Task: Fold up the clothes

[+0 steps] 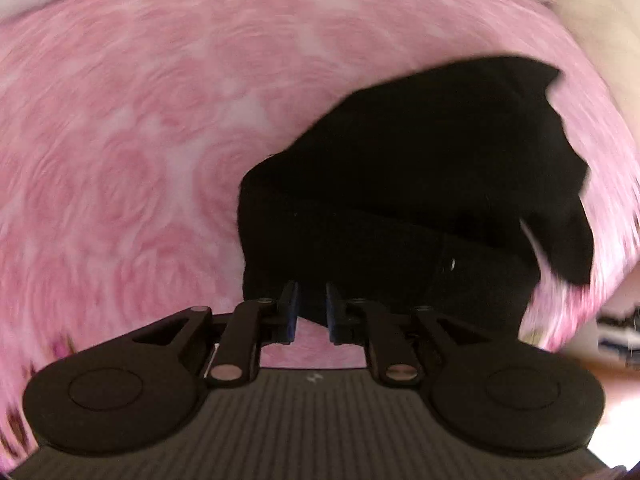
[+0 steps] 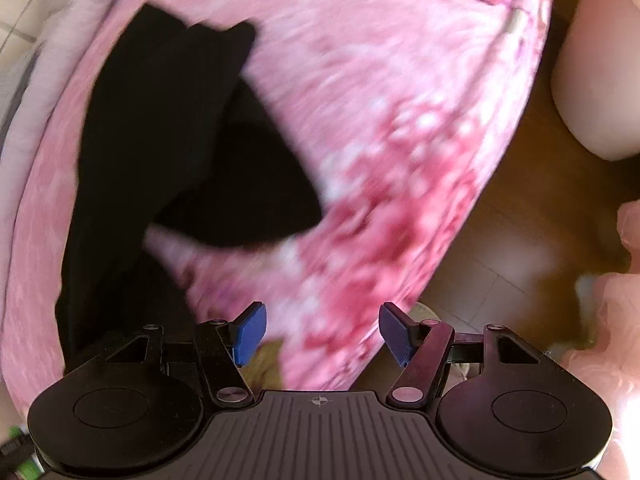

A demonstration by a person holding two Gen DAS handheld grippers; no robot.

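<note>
A black garment (image 1: 420,184) lies partly folded on a pink rose-patterned bed cover (image 1: 140,140). My left gripper (image 1: 312,312) is shut on the garment's near edge, its blue pads pinching the black cloth. In the right wrist view the same garment (image 2: 160,140) lies at the left on the pink cover (image 2: 380,120), with a flap turned over. My right gripper (image 2: 322,332) is open and empty, above the cover's near edge and to the right of the garment. Both views are blurred by motion.
The bed edge runs diagonally in the right wrist view, with brown wooden floor (image 2: 520,220) beyond it. A pale rounded object (image 2: 600,80) stands at the upper right. A light blanket (image 2: 60,40) lies at the far left of the bed.
</note>
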